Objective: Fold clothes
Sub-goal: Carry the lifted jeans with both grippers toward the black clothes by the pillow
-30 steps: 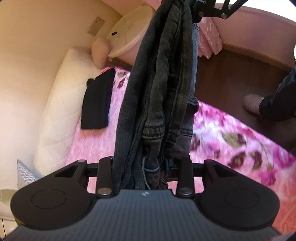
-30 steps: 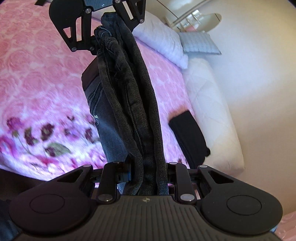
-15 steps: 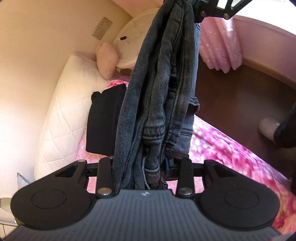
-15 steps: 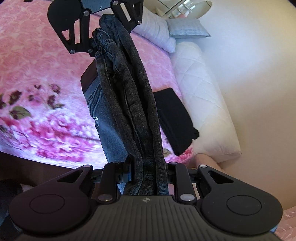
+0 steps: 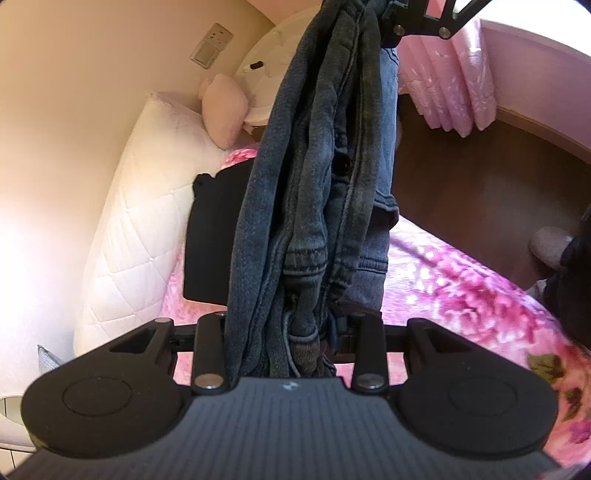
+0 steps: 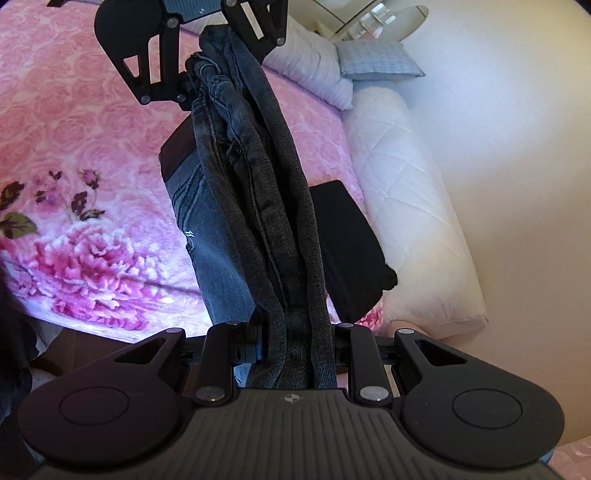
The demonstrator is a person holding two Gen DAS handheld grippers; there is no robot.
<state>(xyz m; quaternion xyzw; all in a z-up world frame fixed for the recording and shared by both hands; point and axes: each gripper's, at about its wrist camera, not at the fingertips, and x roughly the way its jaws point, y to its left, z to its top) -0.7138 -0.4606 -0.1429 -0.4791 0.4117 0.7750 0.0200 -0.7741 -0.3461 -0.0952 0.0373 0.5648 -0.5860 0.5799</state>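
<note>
Dark blue-grey jeans are bunched and stretched taut in the air between my two grippers, above the pink floral bed. My left gripper is shut on one end of the jeans; the right gripper shows at the top of the left wrist view, holding the far end. In the right wrist view my right gripper is shut on the jeans, and the left gripper clamps the other end at the top. A loose part of the jeans hangs below.
A folded black garment lies on the bed next to a long white quilted bolster along the wall. Pillows are at the bed's head. Dark wood floor, pink curtains and a slippered foot are beside the bed.
Both grippers, still holding the jeans stretched between them, have moved over the bed toward the bolster side. The folded black garment now sits closer, directly under the jeans.
</note>
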